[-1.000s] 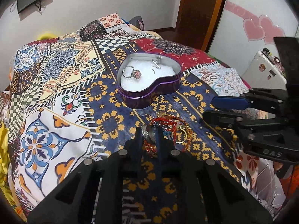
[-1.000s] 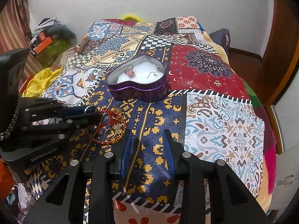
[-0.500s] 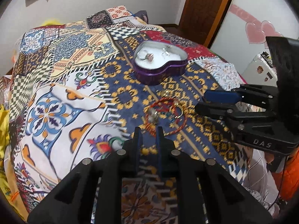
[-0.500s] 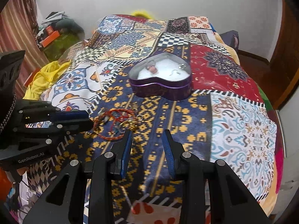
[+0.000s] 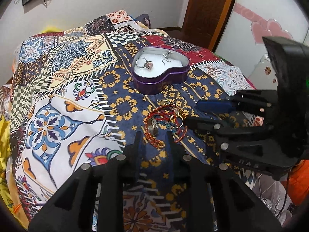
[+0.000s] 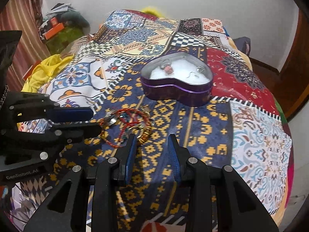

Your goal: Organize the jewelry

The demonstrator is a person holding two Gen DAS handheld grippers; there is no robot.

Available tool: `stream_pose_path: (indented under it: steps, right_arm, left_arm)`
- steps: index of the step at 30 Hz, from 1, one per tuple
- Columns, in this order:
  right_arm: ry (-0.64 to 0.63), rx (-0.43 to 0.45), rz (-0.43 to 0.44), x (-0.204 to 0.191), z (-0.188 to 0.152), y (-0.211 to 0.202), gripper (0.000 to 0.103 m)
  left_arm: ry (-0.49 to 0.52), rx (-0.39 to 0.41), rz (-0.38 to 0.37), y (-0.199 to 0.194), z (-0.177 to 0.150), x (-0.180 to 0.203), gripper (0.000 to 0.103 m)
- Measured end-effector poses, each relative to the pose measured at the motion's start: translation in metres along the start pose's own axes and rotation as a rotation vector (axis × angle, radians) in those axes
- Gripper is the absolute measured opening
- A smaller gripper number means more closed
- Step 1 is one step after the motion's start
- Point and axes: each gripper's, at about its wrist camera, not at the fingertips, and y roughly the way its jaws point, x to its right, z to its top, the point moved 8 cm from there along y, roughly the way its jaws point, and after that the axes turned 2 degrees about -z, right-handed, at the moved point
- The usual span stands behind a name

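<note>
A purple heart-shaped tin (image 5: 170, 75) (image 6: 173, 90) with white lining sits on the patchwork bedspread and holds a ring with a pink stone (image 5: 146, 64) and silver earrings (image 5: 167, 56). A tangle of red and gold bracelets and rings (image 5: 164, 122) (image 6: 131, 122) lies on the blue patch in front of it. My left gripper (image 5: 153, 136) is open, its jaws just short of the pile. My right gripper (image 6: 151, 140) is open, the pile by its left finger; it shows in the left wrist view (image 5: 195, 114).
The patchwork bedspread (image 5: 58, 100) covers the whole bed. Yellow cloth (image 6: 45, 67) and clutter lie off the left side. A wooden door (image 5: 208, 9) and a white cabinet with pink hearts (image 5: 270, 31) stand beyond the bed's right edge.
My left gripper's jaws have opened wider and moved back toward the bracelet pile. My right gripper has edged forward, its left finger now beside the pile.
</note>
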Motion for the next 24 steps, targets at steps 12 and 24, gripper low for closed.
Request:
stream_pose_path:
  steps: [12, 24]
  right_arm:
    - [0.045, 0.024, -0.033, 0.02, 0.0, -0.013, 0.03]
    - [0.058, 0.039, -0.002, 0.013, -0.001, -0.025, 0.03]
  left_arm:
    - [-0.092, -0.009, 0.01, 0.02, -0.002, -0.011, 0.013]
    - [-0.08, 0.101, 0.059, -0.015, 0.013, -0.012, 0.006]
